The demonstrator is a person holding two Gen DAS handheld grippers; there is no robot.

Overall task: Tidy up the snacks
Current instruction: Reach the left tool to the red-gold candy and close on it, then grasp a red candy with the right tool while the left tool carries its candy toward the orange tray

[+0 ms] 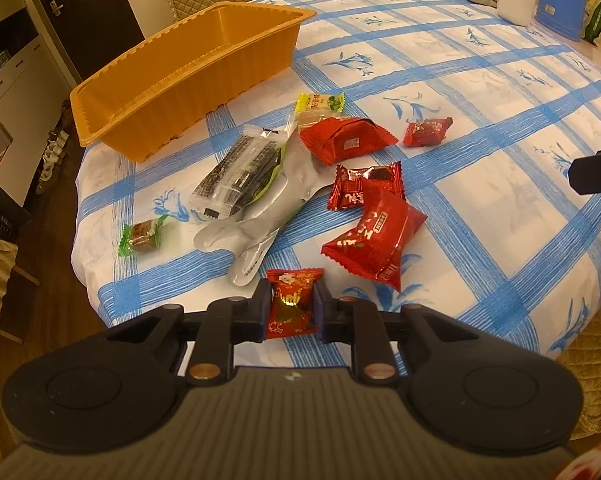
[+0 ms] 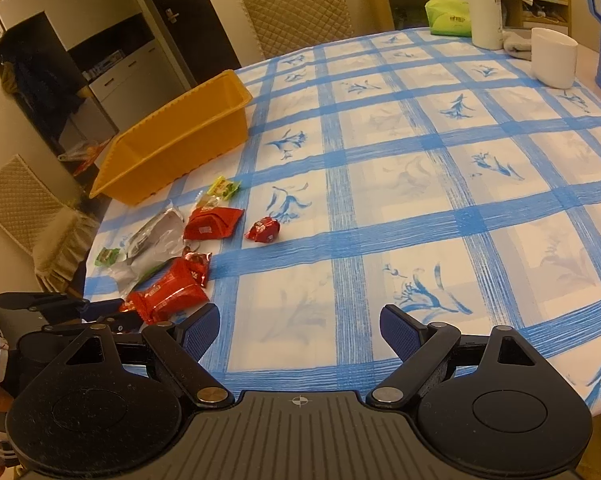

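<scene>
A small red candy (image 1: 292, 304) sits at the near edge of the counter (image 1: 480, 208), pinched between the pads of the left tongs (image 1: 291, 307), which are clamped on its wrapper. Just beyond it lies the rest of the snack pile: a large red packet (image 1: 374, 240) to the right, a flatter red wrapper (image 1: 364, 184) partly under that, another red packet (image 1: 346, 138) farther back, and a lone small red candy (image 1: 427, 131) set apart to the right. A crumpled silver pouch (image 1: 268, 208) stretches diagonally through the middle of the pile, with clear packs of dark sticks (image 1: 236, 172) lying on its left side and a yellow-green packet (image 1: 320, 103) at its far end. A green-wrapped brown sweet (image 1: 142, 234) lies alone near the counter's left edge. Behind the pile stands an orange tray (image 1: 188, 76), its inside bare as far as can be seen. The right tongs (image 2: 299, 330) hang over bare blue-checked cloth well to the right of the pile, their pads spread wide with nothing between them. At the far side of the counter stand a white cup (image 2: 554, 58), a white bottle (image 2: 485, 6) and a green tissue pack (image 2: 448, 16).
</scene>
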